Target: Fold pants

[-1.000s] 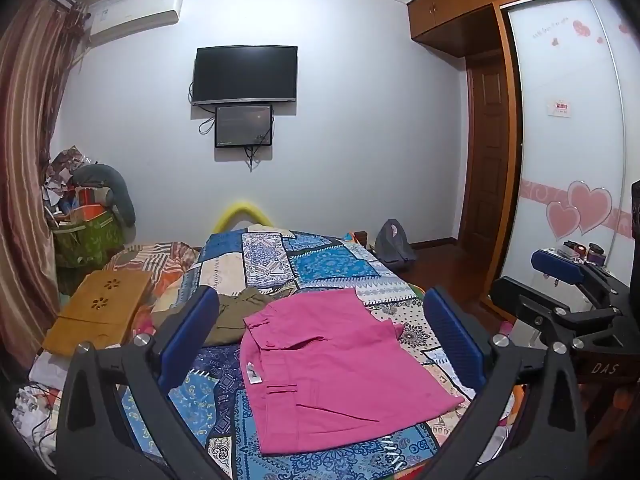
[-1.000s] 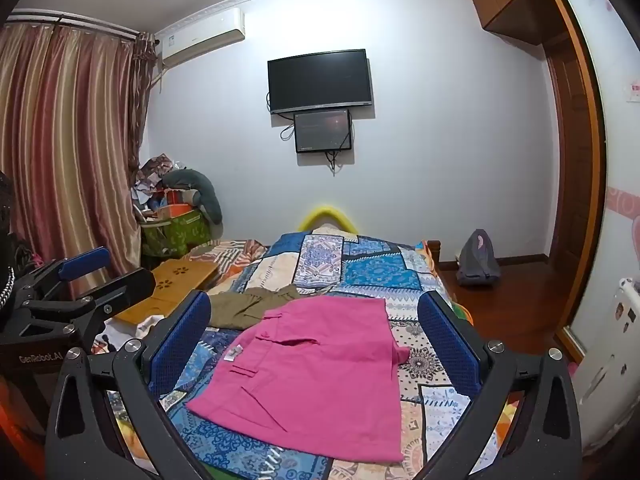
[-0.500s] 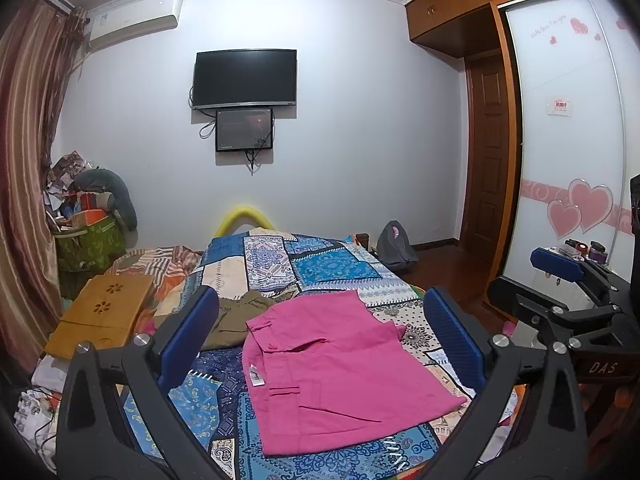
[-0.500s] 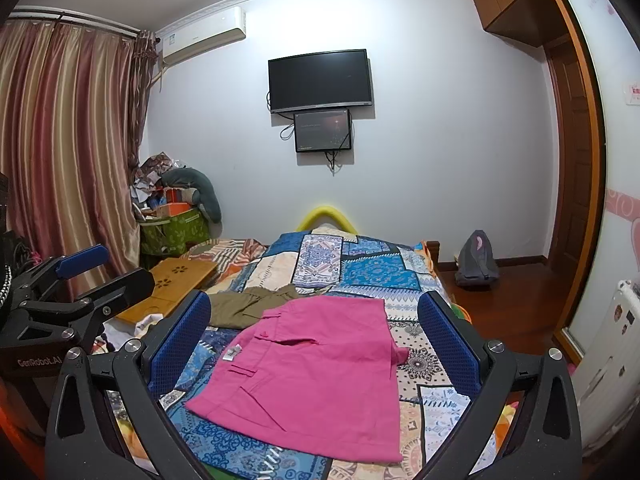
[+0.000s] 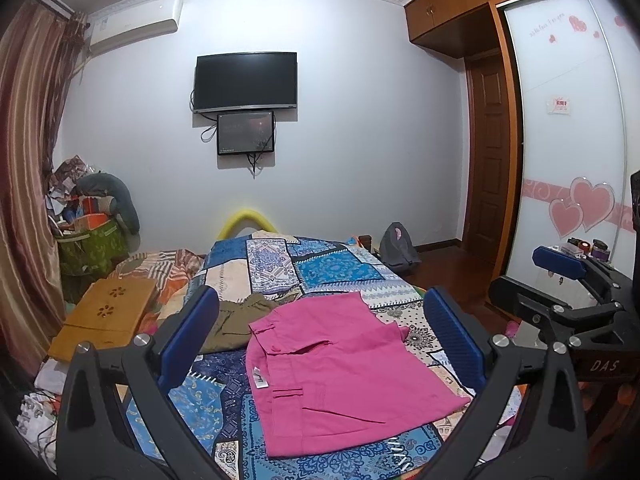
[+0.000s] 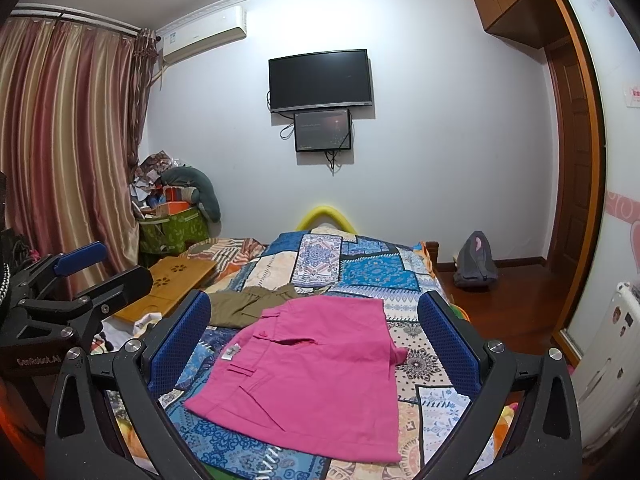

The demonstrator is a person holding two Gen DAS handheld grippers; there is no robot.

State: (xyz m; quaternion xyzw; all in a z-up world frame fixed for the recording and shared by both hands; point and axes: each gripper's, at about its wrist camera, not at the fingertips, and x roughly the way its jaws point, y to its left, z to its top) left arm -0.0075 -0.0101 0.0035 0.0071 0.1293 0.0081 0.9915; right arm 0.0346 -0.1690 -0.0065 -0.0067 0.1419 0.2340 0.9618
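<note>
- Since the earlier frames almost nothing has moved: both cameras have tilted only a little, so the television sits slightly lower in the left view, and the clothes lie where they lay.
- One pair of pink pants [image 5: 344,364] lies flat on the bed [image 5: 332,268], in the near half of it, folded over into a wide block with the waistband toward the left side and a white label [image 5: 258,381] showing at its edge.
- In the right view the same pink pants [image 6: 316,372] cover the middle of the patchwork blanket, with one small corner of cloth sticking out on their right edge.
- One olive-green garment [image 5: 236,320] lies just behind the pants, touching their far left corner; it is crumpled, not folded.
- The left hand-held gripper [image 5: 320,344] hovers above the near end of the bed with its two blue pads spread wide apart, and it holds nothing.
- The right hand-held gripper [image 6: 316,344] is also spread wide, its pads on either side of the pants in the view, not touching the cloth.
- Each gripper is visible at the edge of the other's view, so they are side by side.
- One wooden lap tray [image 5: 104,320] rests at the left side of the bed.
- On the far wall hang two dark screens: one television [image 5: 246,82] and one smaller screen [image 5: 245,134] directly below it.
- One grey backpack [image 6: 476,260] stands on the floor to the right of the bed.
</note>
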